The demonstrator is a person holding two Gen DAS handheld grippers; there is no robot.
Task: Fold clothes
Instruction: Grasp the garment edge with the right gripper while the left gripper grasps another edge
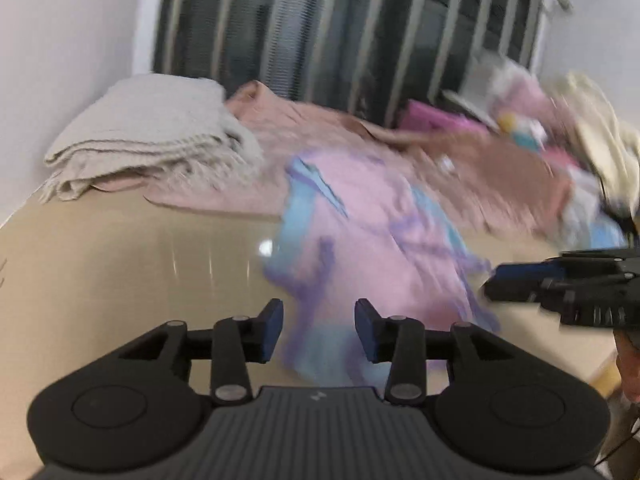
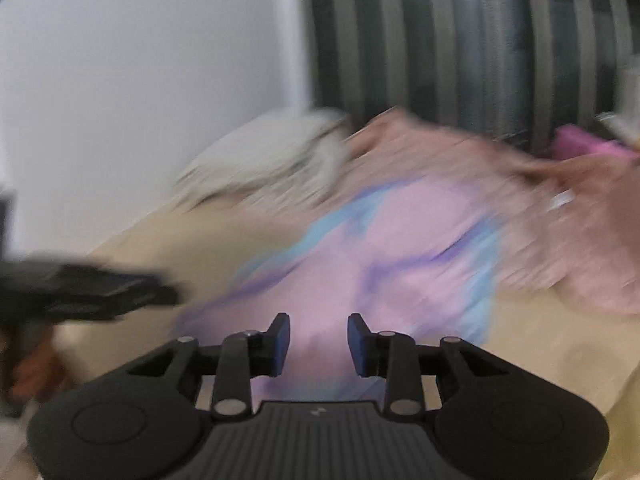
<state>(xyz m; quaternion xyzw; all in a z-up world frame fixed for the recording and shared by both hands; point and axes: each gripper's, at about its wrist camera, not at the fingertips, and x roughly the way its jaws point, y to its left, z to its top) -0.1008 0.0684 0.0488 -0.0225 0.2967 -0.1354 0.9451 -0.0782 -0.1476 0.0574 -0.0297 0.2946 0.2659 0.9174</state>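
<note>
Left wrist view: both grippers [image 1: 319, 330] [image 2: 318, 344] gape empty over pink garment [image 1: 372, 240]; grey blanket [image 1: 152, 132] behind.

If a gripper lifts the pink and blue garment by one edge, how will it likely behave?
The pink and blue garment lies rumpled and creased on the glossy table, so it probably hangs limp rather than holding shape. It looks thin, so likely light. On that shiny top it may slide when pushed rather than bunch.

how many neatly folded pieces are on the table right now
1: the folded grey knit at the table's far left. The pink garment and the brown one lie loose; the right-hand pile is too blurred to judge.
</note>
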